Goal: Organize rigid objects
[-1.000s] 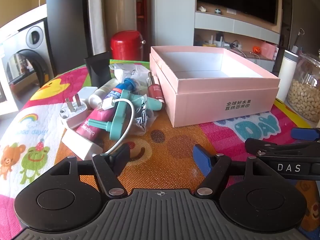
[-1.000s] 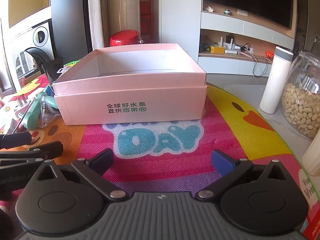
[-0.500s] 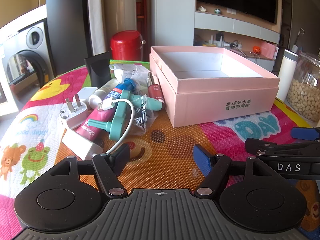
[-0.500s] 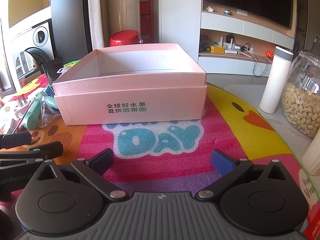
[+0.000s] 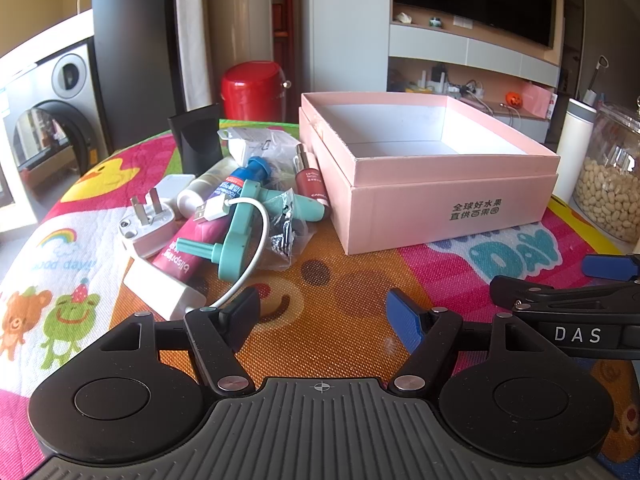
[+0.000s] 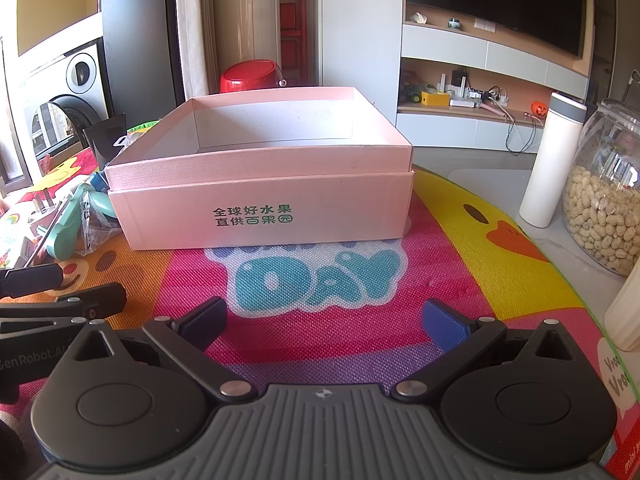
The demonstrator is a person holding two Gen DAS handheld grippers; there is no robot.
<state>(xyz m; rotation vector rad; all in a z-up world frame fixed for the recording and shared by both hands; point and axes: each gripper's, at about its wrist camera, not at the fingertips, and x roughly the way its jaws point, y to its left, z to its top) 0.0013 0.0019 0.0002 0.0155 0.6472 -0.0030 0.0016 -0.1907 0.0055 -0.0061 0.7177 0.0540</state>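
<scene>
An empty pink box (image 5: 432,204) (image 6: 264,208) stands on the colourful mat. Left of it lies a heap: a white plug adapter (image 5: 146,226), a magenta tube (image 5: 188,248), a teal plastic piece (image 5: 240,236), a white cable (image 5: 256,256), a red bottle (image 5: 310,186), a blue-capped tube (image 5: 240,182) and a black nozzle (image 5: 198,140). My left gripper (image 5: 324,316) hovers open in front of the heap, nothing between its fingers. My right gripper (image 6: 324,320) is open too, low over the mat before the box.
A white flask (image 6: 554,160) and a glass jar of peanuts (image 6: 604,200) stand right of the box. A red bin (image 5: 254,90) sits behind the table. The right gripper's fingers (image 5: 560,300) show at the left view's right edge.
</scene>
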